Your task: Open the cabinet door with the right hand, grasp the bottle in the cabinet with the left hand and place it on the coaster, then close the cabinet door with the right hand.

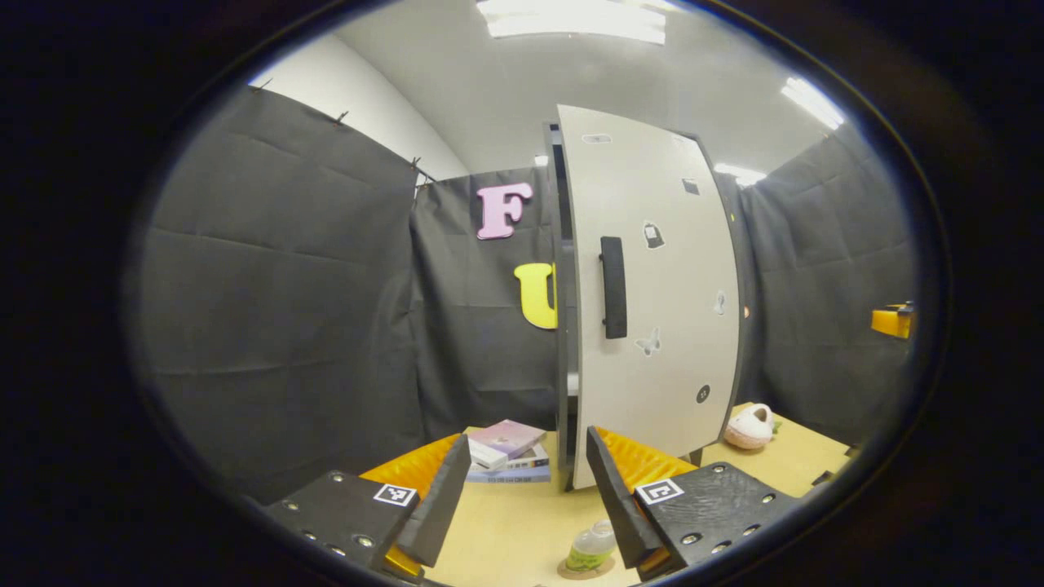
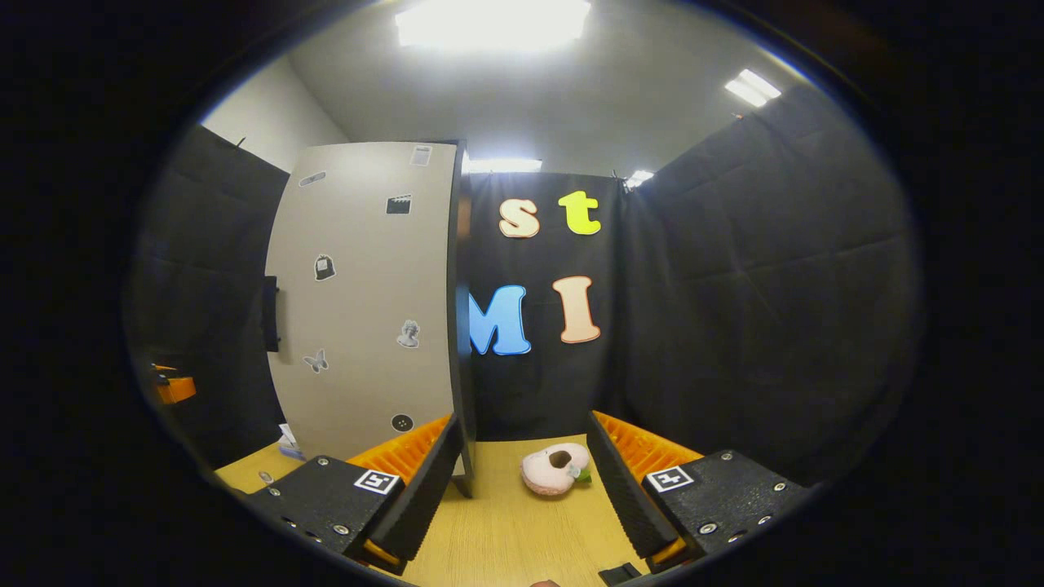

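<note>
The cabinet (image 1: pixel 652 293) stands upright on the wooden table (image 1: pixel 506 530), and everything here is placed against it. Its pale door (image 1: pixel 661 342) is almost shut, with a narrow dark gap left along the handle side; the dark handle (image 1: pixel 613 287) runs upright near that edge, and small stickers dot the door face. In the left gripper view, the bottle (image 1: pixel 592 546) stands on the round coaster (image 1: pixel 584 568) on the table in front of the cabinet, just beside the inner edge of one finger of the left gripper (image 1: pixel 528 489), which is spread wide with nothing between its fingers. A stack of books (image 1: pixel 507 451) lies to the handle side of the cabinet's foot, and a pink slipper (image 1: pixel 749 425) lies to the hinge side. In the right gripper view, the right gripper (image 2: pixel 524 485) is also wide apart and holds nothing, facing the cabinet's hinge-side corner, with the slipper on the table between its fingers, not touched.
</note>
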Demonstrator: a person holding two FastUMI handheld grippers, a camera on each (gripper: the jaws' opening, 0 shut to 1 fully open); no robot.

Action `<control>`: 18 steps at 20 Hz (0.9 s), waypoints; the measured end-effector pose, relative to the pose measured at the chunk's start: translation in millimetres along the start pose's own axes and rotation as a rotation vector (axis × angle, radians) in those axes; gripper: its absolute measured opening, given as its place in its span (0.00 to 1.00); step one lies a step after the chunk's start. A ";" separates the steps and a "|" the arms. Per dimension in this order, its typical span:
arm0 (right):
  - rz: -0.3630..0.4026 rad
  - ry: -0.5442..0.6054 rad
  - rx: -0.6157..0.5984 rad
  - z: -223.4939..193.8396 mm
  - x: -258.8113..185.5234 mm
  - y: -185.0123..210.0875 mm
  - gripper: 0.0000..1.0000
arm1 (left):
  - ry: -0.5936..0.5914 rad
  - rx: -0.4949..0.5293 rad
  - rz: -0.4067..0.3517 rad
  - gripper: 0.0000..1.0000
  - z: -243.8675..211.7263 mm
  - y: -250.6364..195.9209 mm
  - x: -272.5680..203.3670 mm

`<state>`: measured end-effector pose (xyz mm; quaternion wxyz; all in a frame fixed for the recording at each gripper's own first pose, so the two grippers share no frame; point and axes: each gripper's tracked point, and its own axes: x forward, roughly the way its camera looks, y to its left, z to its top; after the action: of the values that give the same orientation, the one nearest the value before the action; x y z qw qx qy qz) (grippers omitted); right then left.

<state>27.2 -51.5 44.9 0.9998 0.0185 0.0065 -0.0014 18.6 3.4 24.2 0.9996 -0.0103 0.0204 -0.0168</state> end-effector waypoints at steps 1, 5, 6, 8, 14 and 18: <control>-0.001 -0.001 0.000 0.1 0.8 0.0 0.94 | 0.001 0.000 0.002 0.86 -1.8 0.0 1.1; 0.003 0.002 0.004 0.2 2.8 3.0 0.94 | 0.004 0.003 0.006 0.82 -2.6 2.7 3.3; 0.005 0.001 0.003 1.6 2.7 4.3 0.94 | 0.003 0.002 0.009 0.82 -2.5 4.2 4.0; 0.009 -0.002 -0.002 2.4 2.6 7.1 0.94 | -0.002 -0.002 0.012 0.82 0.5 6.0 6.8; 0.016 -0.003 -0.010 1.7 4.8 12.1 0.94 | -0.014 0.016 0.011 0.82 1.9 9.6 7.3; 0.017 -0.010 -0.014 4.9 4.1 14.9 0.94 | -0.013 0.004 0.007 0.82 0.9 10.3 6.1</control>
<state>31.3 -36.9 50.3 0.9999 0.0115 0.0015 0.0070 25.1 13.5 24.6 0.9998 -0.0084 0.0141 -0.0135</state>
